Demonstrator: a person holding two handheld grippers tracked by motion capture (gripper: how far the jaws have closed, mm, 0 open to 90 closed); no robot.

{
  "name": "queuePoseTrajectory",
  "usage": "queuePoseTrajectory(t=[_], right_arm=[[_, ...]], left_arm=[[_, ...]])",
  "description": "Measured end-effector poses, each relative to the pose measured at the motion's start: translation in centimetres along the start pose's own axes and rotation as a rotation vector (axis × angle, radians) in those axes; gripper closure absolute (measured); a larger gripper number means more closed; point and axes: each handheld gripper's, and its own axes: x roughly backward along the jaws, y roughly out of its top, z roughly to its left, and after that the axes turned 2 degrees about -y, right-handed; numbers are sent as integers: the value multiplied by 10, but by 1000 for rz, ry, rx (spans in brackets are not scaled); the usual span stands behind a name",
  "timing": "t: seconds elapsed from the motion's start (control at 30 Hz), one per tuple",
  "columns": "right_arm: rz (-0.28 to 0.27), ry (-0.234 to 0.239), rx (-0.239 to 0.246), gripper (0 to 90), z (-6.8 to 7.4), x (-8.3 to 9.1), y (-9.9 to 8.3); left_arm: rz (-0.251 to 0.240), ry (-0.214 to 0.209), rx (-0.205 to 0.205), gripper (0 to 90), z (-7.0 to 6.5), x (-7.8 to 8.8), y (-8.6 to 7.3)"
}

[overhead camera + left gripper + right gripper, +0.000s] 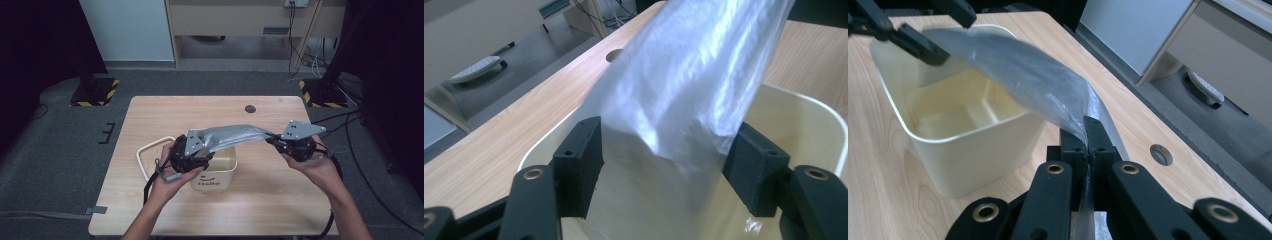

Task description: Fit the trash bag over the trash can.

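Note:
A grey translucent plastic bag [235, 136] stretches in the air over a cream plastic bin [220, 172] marked "Hello" at the table's middle. My right gripper [1089, 135] is shut on the bag's right end [1028, 80], to the right of the bin. Over the bin's left rim, my left gripper [666, 165] stands open. The bag's other end [684, 90] lies loosely between its wide-set jaws. The bin [814, 120] looks empty inside. In the right gripper view the left gripper [940, 30] shows at the top left, above the bin [973, 150].
A white rounded frame [145, 155] lies flat on the wooden table [150, 115] against the bin's left side. A round cable hole [250, 108] sits near the far edge. Dark floor surrounds the table, with stands and cables at the back corners.

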Motion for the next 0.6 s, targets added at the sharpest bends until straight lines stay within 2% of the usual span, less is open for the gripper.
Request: queuePoseTrajectory(t=[0.13, 0.3, 0.6], right_arm=[[7, 1, 7, 896, 1, 1, -1], [15, 6, 40, 896, 7, -4, 6], [13, 31, 51, 894, 17, -19, 18]], left_arm=[[-17, -22, -21, 348, -6, 0, 6], [-26, -44, -60, 341, -17, -6, 21], [-28, -71, -91, 337, -29, -19, 38]])
